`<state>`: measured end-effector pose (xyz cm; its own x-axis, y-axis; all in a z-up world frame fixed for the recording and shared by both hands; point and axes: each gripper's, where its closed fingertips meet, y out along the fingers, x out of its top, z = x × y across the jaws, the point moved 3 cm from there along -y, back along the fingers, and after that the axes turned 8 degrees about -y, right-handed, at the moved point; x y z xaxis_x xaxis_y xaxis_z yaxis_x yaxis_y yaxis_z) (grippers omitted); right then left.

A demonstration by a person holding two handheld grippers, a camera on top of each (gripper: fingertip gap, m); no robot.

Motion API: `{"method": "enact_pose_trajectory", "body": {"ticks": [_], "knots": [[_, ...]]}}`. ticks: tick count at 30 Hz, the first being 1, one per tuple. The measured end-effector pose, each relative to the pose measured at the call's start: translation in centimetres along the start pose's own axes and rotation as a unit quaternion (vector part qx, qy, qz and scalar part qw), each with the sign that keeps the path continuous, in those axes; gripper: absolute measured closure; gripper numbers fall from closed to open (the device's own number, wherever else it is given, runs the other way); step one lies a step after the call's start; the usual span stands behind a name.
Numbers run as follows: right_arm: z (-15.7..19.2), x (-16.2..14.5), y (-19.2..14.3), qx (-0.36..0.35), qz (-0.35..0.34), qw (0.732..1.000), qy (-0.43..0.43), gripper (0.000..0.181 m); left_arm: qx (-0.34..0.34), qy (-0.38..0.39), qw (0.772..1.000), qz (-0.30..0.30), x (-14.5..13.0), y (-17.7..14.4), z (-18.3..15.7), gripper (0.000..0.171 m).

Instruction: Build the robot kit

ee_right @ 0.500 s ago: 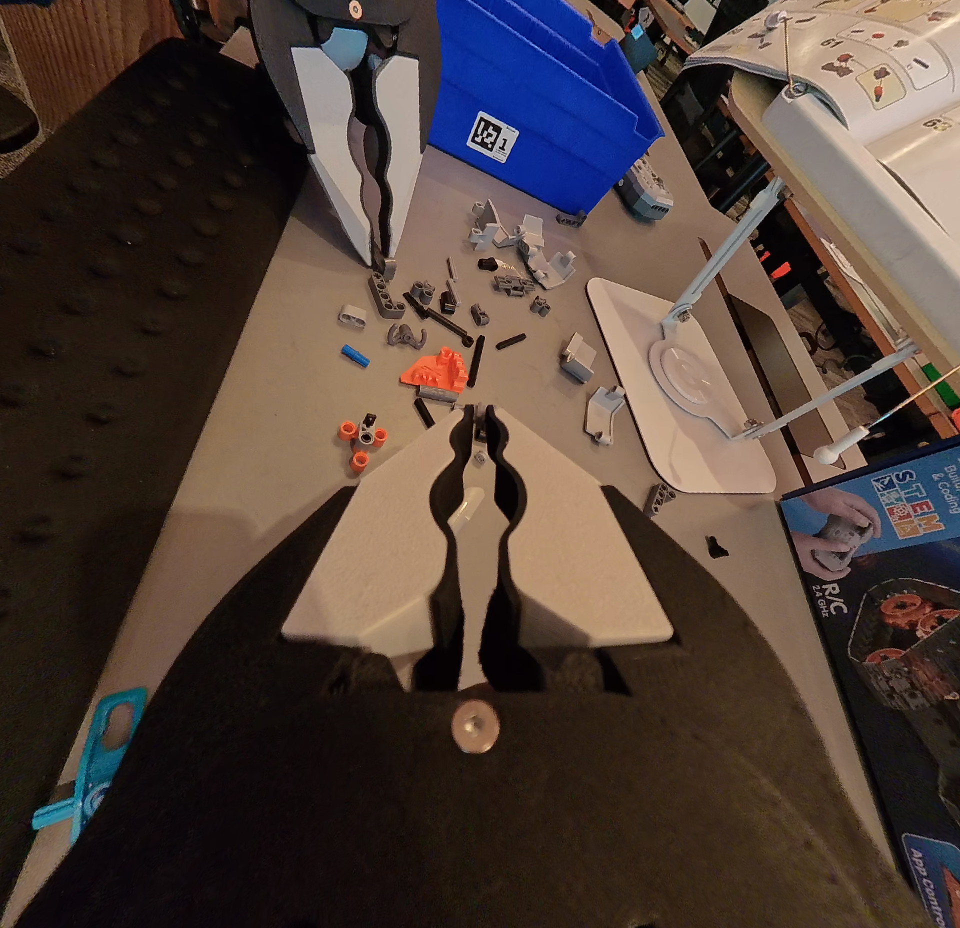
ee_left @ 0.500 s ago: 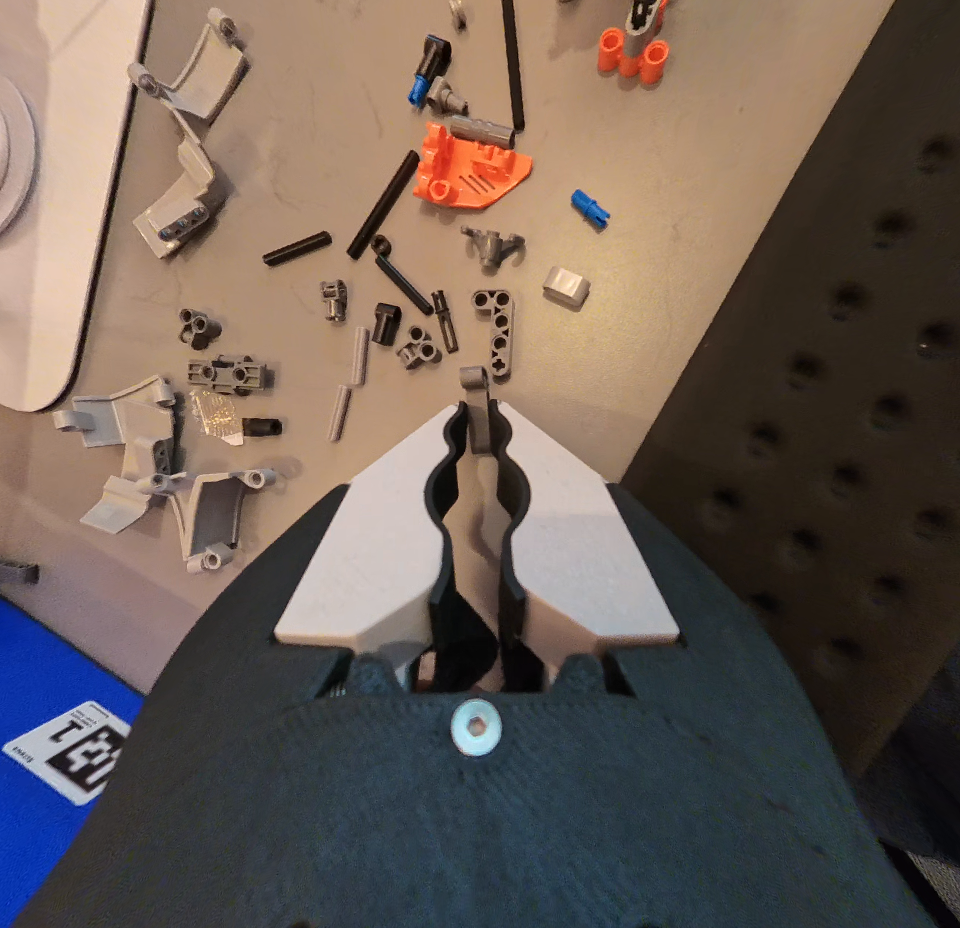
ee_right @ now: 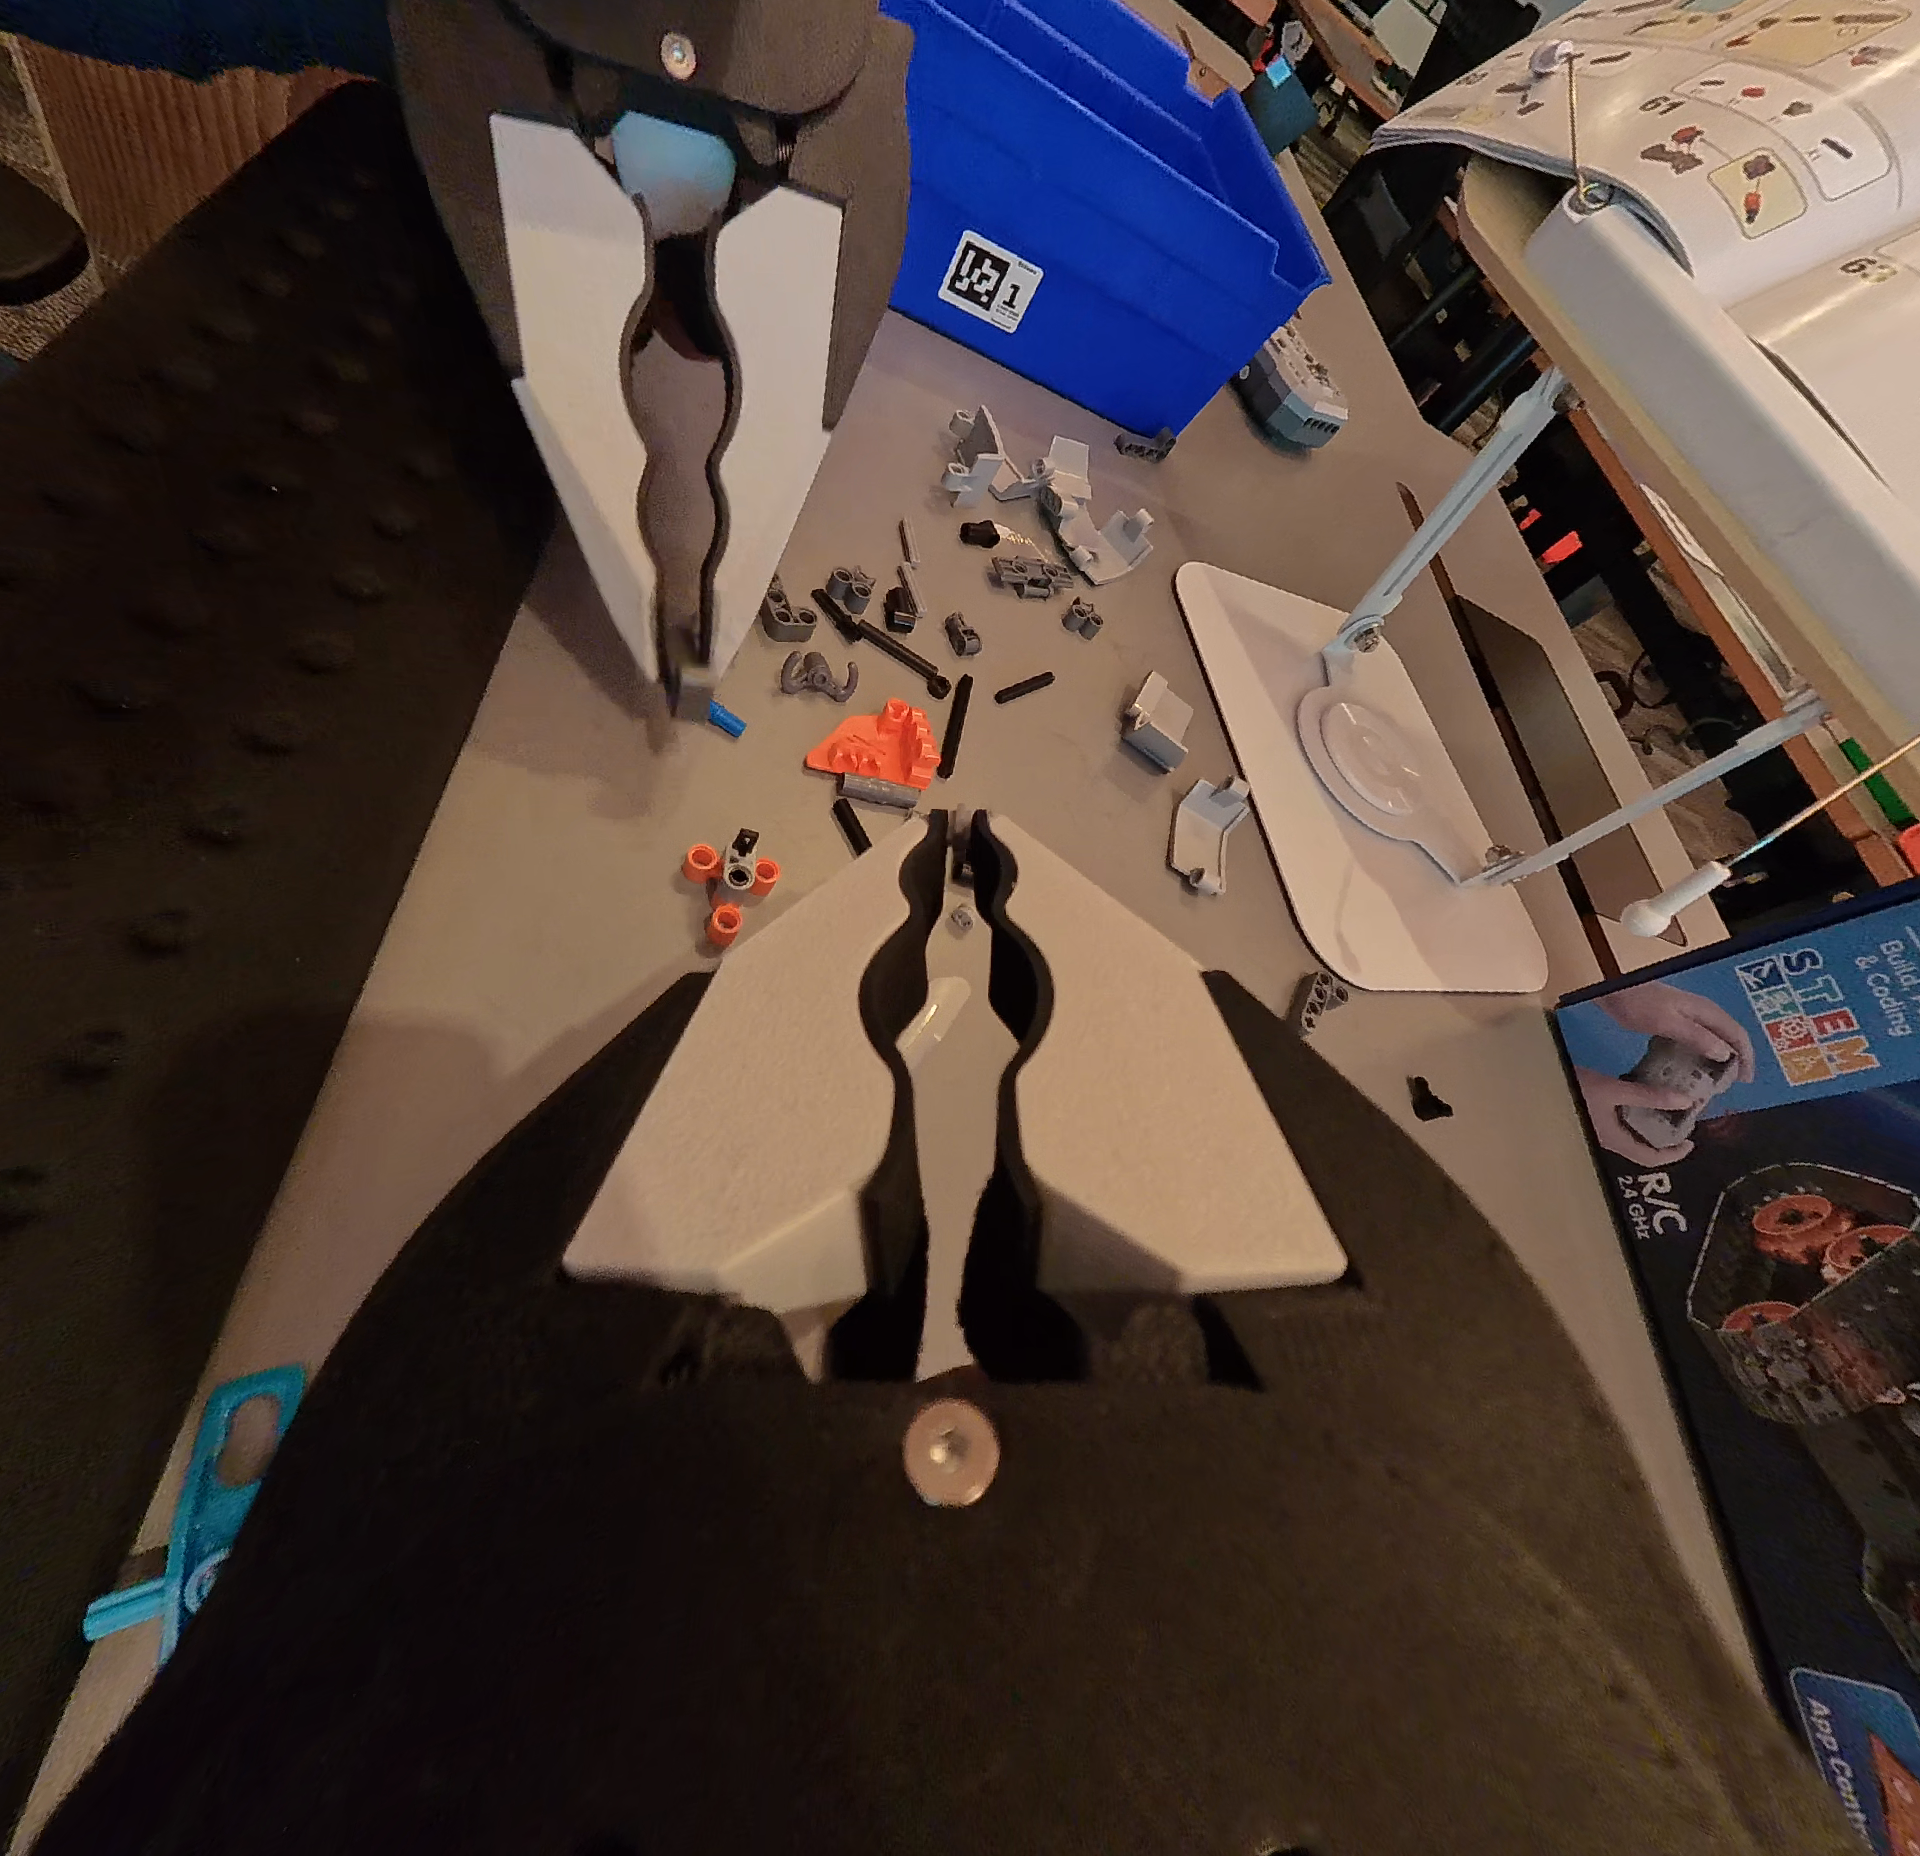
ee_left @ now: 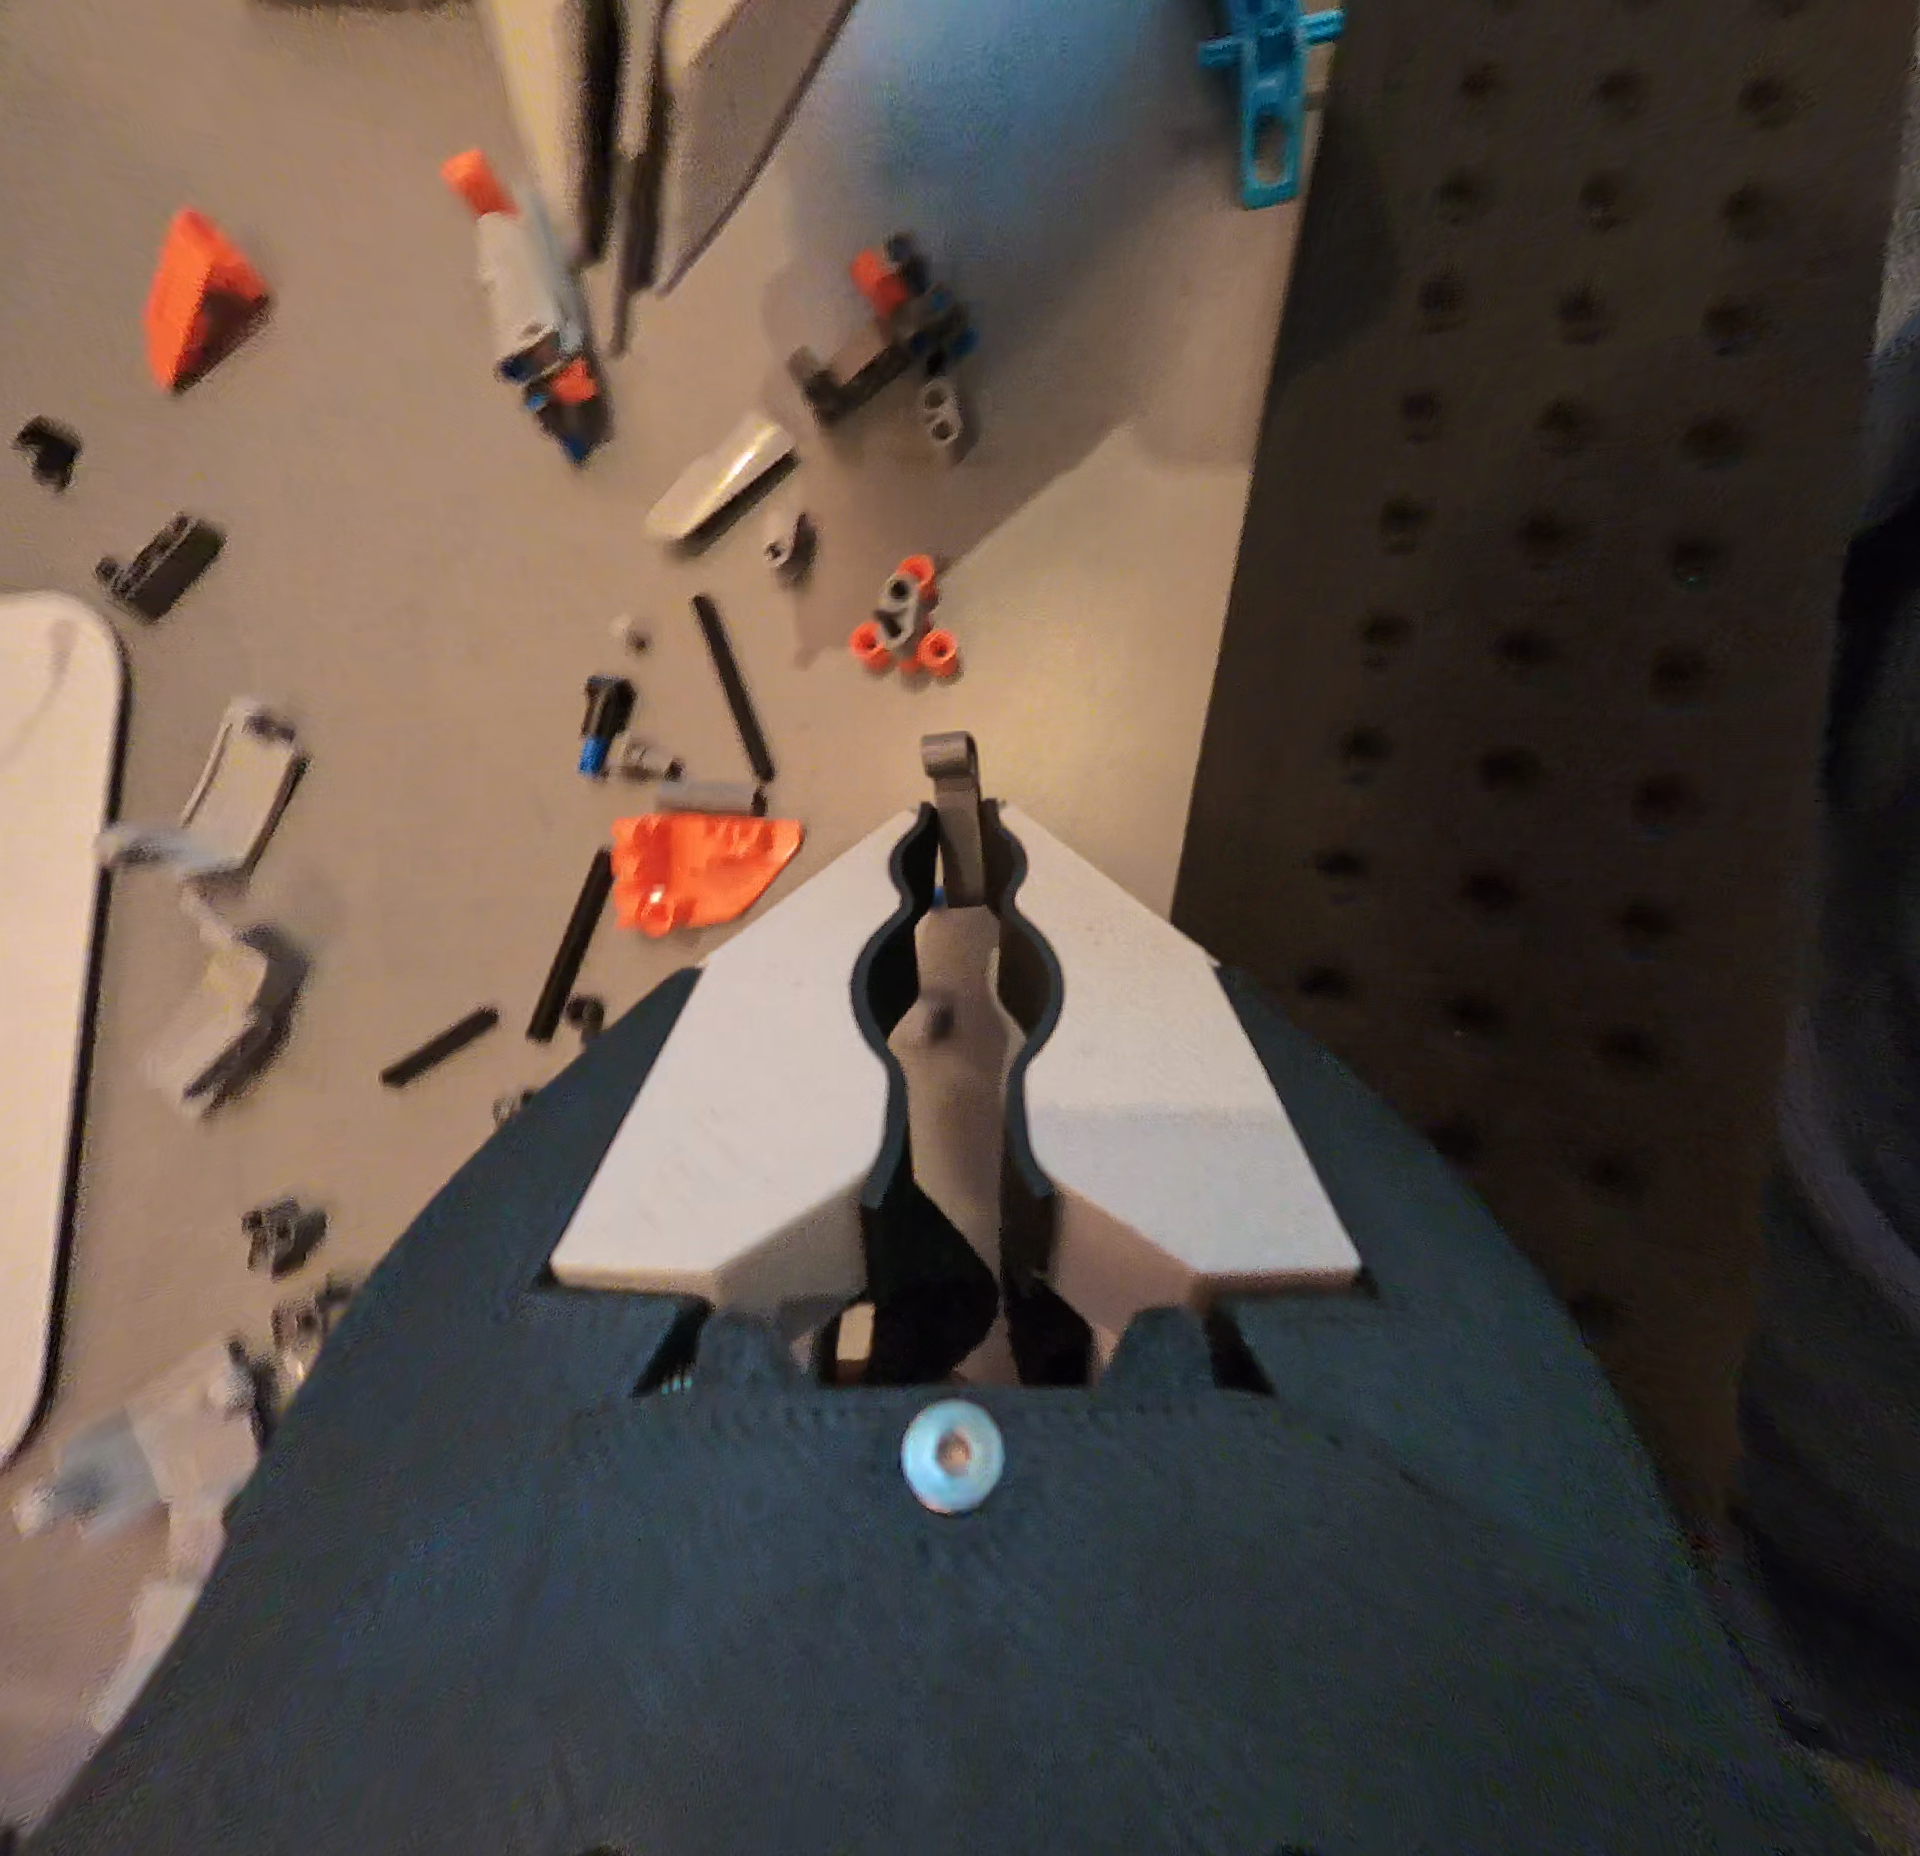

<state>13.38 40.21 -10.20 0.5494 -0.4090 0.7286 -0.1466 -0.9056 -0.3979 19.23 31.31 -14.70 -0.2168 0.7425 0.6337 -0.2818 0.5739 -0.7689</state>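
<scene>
My left gripper (ee_left: 961, 819) is shut on a grey beam (ee_left: 951, 778) whose rounded end sticks out past the tips. It also shows in the right wrist view (ee_right: 686, 663), tips down, just above the table beside a blue pin (ee_right: 727, 717). My right gripper (ee_right: 961, 835) is shut on a small grey-and-black piece (ee_right: 966, 840) above the table, near an orange panel (ee_right: 873, 746) and an orange three-barrel piece (ee_right: 727, 876). In the left wrist view the orange panel (ee_left: 696, 871) lies left of my tips. The right gripper (ee_left: 623, 144) shows blurred at the top.
Many small grey and black parts (ee_right: 935, 601) are scattered on the grey table. A black perforated mat (ee_right: 208, 663) borders one side. Blue bins (ee_right: 1091, 248), a white stand base (ee_right: 1351, 767), a kit box (ee_right: 1766, 1183) and a teal tool (ee_right: 208, 1474) lie around. The grippers' ends are close to 9 cm from one another.
My left gripper has moved with the grey beam away from the part cluster, toward the right gripper, to beside the blue pin. The right gripper has hardly moved.
</scene>
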Motion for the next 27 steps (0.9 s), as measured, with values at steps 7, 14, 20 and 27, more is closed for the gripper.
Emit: {"method": "enact_pose_trajectory", "body": {"ticks": [7,14,20,27], "knots": [[0.5,-0.2,0.1,0.018,0.006,1.0,-0.001,0.179,-0.025,0.113,0.992,0.051,0.4,2.4,-1.2,0.16],[0.8,-0.3,0.2,0.028,0.007,1.0,0.001,0.179,0.015,0.123,0.99,0.067,-1.2,1.1,0.3,0.156],[1.2,-0.3,0.4,0.036,0.01,0.999,-0.002,0.179,0.019,0.1,0.992,0.07,-1.3,0.7,1.0,0.149],[1.3,-0.4,0.5,0.04,0.01,0.999,0.0,0.18,-0.027,-0.004,0.999,0.022,-0.1,0.6,-1.4,0.129]]}}
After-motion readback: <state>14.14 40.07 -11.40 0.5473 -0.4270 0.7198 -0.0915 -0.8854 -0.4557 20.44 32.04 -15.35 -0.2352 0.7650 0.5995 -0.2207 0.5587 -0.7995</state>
